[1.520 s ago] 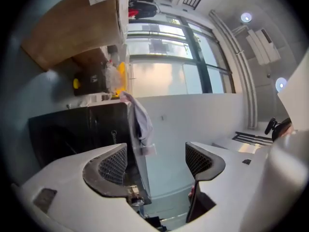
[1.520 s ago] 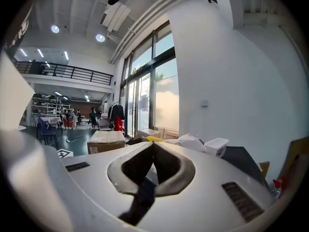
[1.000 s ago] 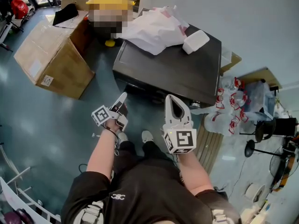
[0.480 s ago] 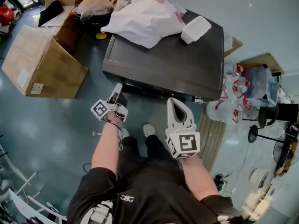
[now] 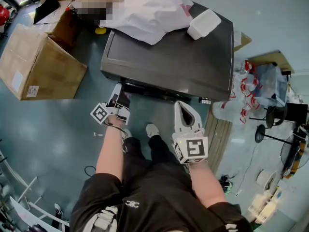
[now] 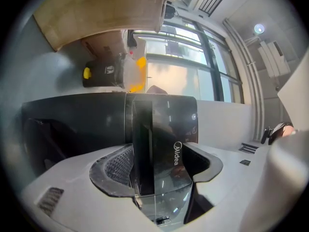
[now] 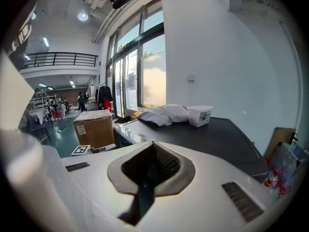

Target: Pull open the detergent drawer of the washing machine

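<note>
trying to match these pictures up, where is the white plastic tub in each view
Head view: the white tub sits near the top, right of centre, on the washing machine, beside the white bag.
Right gripper view: the tub is right of centre at mid-height, on the machine's dark top.
Left gripper view: not in it.
Shared landmark: the dark washing machine shows in all three; its front fills the middle of the left gripper view.

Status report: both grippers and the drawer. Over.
Left gripper jaws just closing, detergent drawer front between them. Right gripper shut, empty. Drawer not yet pulled; nothing blocking.
</note>
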